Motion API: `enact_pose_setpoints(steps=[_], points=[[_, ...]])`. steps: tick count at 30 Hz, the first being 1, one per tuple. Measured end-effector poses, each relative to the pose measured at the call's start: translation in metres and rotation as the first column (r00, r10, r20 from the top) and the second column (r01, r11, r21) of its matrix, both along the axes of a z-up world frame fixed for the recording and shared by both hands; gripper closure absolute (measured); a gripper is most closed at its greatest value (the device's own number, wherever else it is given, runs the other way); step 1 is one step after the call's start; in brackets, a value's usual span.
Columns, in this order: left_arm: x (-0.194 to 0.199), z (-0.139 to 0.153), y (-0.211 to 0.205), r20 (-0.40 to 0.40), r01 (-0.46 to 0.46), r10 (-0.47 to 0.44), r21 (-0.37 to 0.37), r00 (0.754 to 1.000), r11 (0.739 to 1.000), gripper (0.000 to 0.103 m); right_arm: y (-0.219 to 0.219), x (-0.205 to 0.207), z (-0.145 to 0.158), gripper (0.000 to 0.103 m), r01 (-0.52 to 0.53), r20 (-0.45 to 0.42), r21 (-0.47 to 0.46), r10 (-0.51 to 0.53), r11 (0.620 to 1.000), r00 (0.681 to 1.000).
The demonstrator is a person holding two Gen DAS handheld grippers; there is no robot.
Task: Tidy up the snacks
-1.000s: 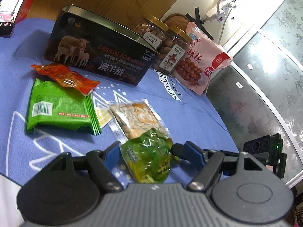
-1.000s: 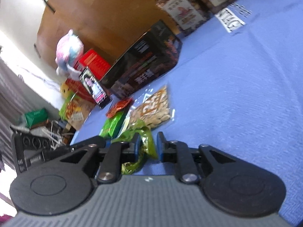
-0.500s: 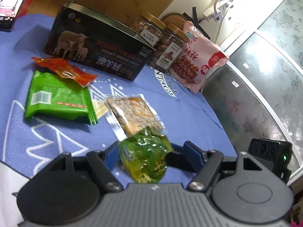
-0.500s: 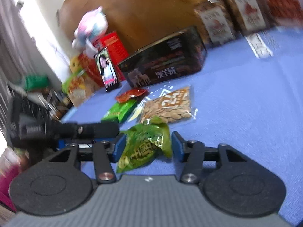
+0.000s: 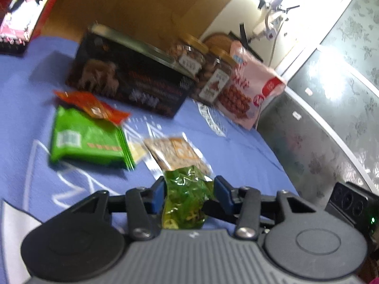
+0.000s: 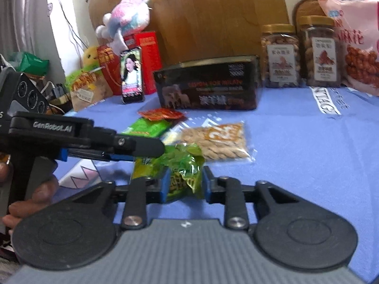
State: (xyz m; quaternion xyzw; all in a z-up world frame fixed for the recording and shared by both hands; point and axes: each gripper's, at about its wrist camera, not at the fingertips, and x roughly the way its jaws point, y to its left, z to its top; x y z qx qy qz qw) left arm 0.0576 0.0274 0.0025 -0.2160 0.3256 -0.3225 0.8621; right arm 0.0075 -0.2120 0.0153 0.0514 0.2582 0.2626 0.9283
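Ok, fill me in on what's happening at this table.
A person is sorting snacks on a blue tablecloth with a handheld gripper in each hand. Both the left gripper and the right gripper have just been closing, and each is pinching the same crinkly green snack bag. Just beyond lie a clear pack of seeds, a flat green packet and an orange packet, in front of a dark tin box. None has been put in the box yet.
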Motion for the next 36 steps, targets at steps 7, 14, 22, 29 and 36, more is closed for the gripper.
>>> enact_pose_setpoints(steps=[7, 14, 22, 29, 36], points=[[0.008, -0.004, 0.025, 0.004, -0.072, 0.072, -0.011, 0.997, 0.997, 0.06, 0.028, 0.008, 0.003, 0.078, -0.041, 0.053, -0.004, 0.041, 0.999, 0.998], [0.013, -0.009, 0.025, -0.003, -0.079, 0.079, -0.019, 0.997, 0.997, 0.06, 0.026, 0.017, -0.006, 0.078, -0.021, -0.023, 0.011, 0.022, 1.0, 0.999], [0.008, -0.008, 0.025, 0.022, -0.086, 0.086, -0.016, 0.996, 0.996, 0.06, 0.025, 0.014, -0.006, 0.079, -0.022, -0.02, 0.024, 0.022, 0.999, 1.0], [0.008, -0.008, 0.025, 0.022, -0.087, 0.088, -0.018, 0.996, 0.996, 0.06, 0.024, 0.014, -0.006, 0.081, -0.019, -0.014, 0.026, 0.019, 0.999, 1.0], [0.008, -0.008, 0.025, 0.025, -0.088, 0.088, -0.017, 0.996, 0.996, 0.06, 0.024, 0.013, -0.006, 0.082, -0.018, -0.011, 0.029, 0.018, 0.999, 1.0]])
